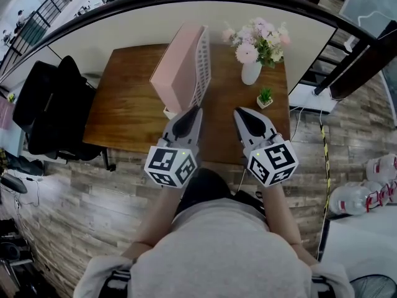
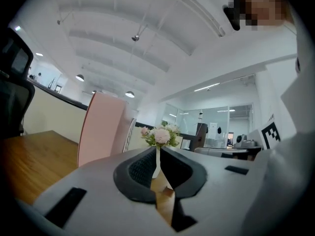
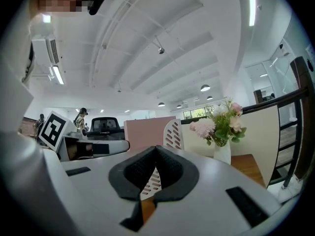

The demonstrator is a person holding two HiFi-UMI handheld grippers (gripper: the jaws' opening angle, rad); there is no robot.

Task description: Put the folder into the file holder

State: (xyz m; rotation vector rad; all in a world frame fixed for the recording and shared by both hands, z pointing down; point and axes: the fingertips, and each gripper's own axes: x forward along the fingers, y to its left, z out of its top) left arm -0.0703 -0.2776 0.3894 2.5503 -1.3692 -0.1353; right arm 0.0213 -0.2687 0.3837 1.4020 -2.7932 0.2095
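The pink folder (image 1: pixel 178 67) stands upright inside the white slotted file holder (image 1: pixel 202 64) at the back middle of the wooden table (image 1: pixel 124 113). My left gripper (image 1: pixel 193 109) hovers over the table's near edge, just in front of the holder, shut with nothing between its jaws. My right gripper (image 1: pixel 239 112) is beside it, also shut and empty. In the left gripper view the folder (image 2: pixel 101 127) and holder (image 2: pixel 129 134) rise left of the jaws (image 2: pixel 157 154). In the right gripper view the folder (image 3: pixel 147 132) and holder (image 3: pixel 173 134) stand straight beyond the jaws (image 3: pixel 156 149).
A white vase of pink flowers (image 1: pixel 255 48) stands right of the holder, with a small potted plant (image 1: pixel 265 97) in front of it. A black chair (image 1: pixel 53 107) sits left of the table. Behind the table runs a curved railing wall (image 1: pixel 124 23).
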